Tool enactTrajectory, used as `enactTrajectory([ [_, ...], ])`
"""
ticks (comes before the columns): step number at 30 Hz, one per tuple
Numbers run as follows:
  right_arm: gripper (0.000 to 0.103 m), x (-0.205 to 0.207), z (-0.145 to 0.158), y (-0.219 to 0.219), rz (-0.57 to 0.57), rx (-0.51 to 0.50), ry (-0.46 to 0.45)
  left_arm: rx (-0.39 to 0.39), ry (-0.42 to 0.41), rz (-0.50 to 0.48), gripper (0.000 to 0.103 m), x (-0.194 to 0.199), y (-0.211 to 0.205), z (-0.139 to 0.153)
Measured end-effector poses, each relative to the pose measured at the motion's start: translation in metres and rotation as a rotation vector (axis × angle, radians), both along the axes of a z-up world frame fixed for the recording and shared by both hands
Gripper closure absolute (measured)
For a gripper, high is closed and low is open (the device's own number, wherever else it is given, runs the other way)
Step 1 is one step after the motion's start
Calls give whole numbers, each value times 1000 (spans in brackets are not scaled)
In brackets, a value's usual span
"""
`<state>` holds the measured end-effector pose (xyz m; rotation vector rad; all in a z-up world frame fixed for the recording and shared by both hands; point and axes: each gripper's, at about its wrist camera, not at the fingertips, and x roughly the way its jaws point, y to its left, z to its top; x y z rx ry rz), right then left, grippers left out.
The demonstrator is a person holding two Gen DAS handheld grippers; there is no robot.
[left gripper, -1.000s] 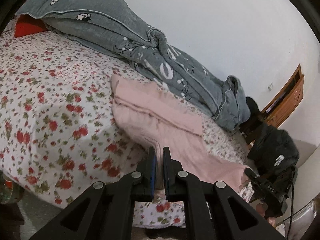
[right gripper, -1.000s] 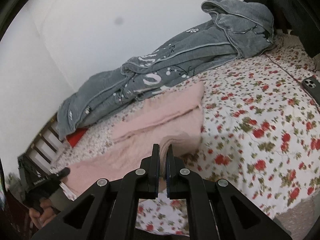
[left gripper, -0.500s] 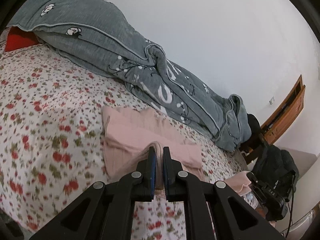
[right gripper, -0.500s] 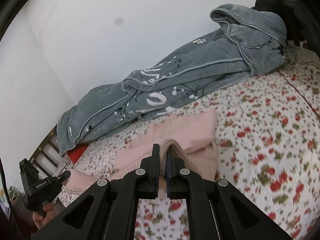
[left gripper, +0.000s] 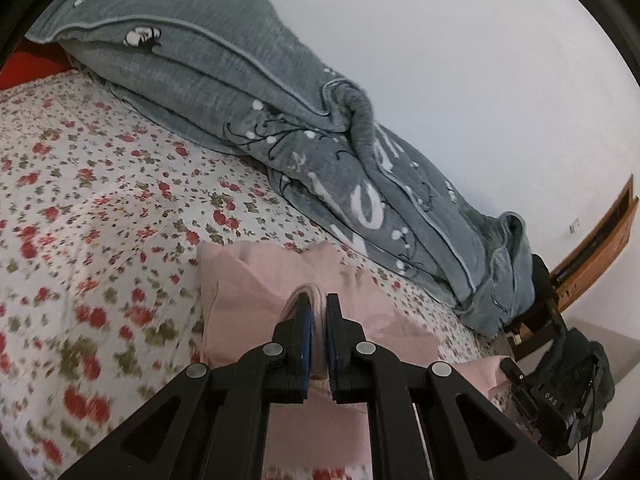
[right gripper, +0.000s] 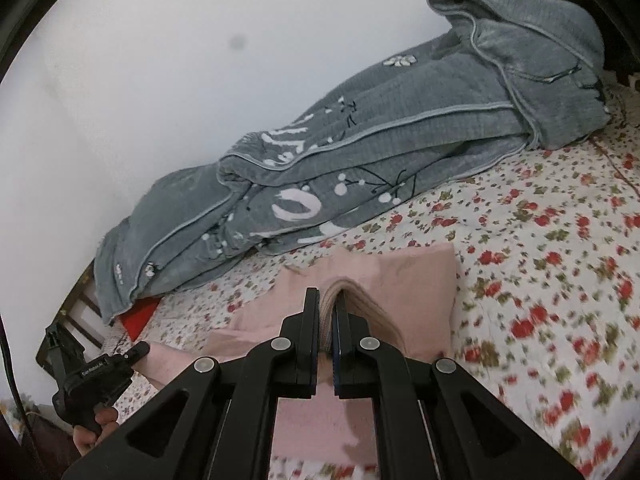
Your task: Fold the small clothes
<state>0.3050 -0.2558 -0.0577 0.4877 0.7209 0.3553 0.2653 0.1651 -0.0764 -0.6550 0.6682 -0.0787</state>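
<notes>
A pink garment [left gripper: 248, 288] lies on the floral bedsheet [left gripper: 80, 200], doubled over on itself. My left gripper [left gripper: 318, 312] is shut on a bunched fold of its pink cloth, held just above the lower layer. My right gripper [right gripper: 328, 304] is shut on another fold of the same garment [right gripper: 416, 280]. Each tool shows in the other's view: the right gripper [left gripper: 556, 404] at lower right, the left gripper [right gripper: 96, 372] at lower left in a person's hand [right gripper: 96, 436]. The cloth behind the fingers is hidden.
A rolled grey blanket [left gripper: 280, 100] [right gripper: 400, 140] runs along the white wall just beyond the garment. A red pillow [left gripper: 24, 72] [right gripper: 138, 316] sits at its end. Wooden furniture [left gripper: 600, 248] and a dark bag [left gripper: 592, 360] stand past the bed's corner.
Both grippers have carried the garment's near edge away from the bed's edge toward the grey blanket, folding it over the far part. The garment now looks shorter and doubled.
</notes>
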Motion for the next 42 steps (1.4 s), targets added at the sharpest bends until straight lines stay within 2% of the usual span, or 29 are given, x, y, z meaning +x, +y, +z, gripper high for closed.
enactTrajectory([
  [7,98,67,-30,11,11,12,75,-16,65,43,95,59,9,-31],
  [10,96,98,-49,11,0,22,126,-49,107,39,95,85,13,-46],
  [12,93,117,-62,10,-29,27,171,-28,127,62,93,99,15,-50],
  [15,91,130,-70,8,-37,23,183,7,135,62,87,113,18,-52],
  [18,87,128,-68,15,-29,-72,150,21,142,54,85,115,18,-54],
  [21,74,124,-72,21,-14,-162,138,57,167,48,80,112,15,-59],
  [28,71,123,-99,36,33,-293,160,134,198,-49,78,113,-4,-70],
  [31,71,128,-110,40,41,-315,176,173,224,-85,76,120,-16,-76],
  [33,71,131,-114,43,41,-331,186,225,238,-99,71,124,-23,-81],
  [35,87,133,-116,47,52,-359,184,256,231,-94,71,124,-27,-84],
  [36,97,132,-116,49,61,-364,176,260,207,-82,76,121,-27,-84],
  [37,97,131,-114,50,73,-363,163,270,188,-66,97,119,-26,-82],
  [39,97,124,-104,45,57,-333,95,273,157,-55,96,115,-20,-76],
  [40,97,120,-97,40,46,-303,56,244,116,-52,96,111,-15,-72],
  [42,97,117,-93,37,42,-286,34,233,94,-39,96,109,-9,-69],
])
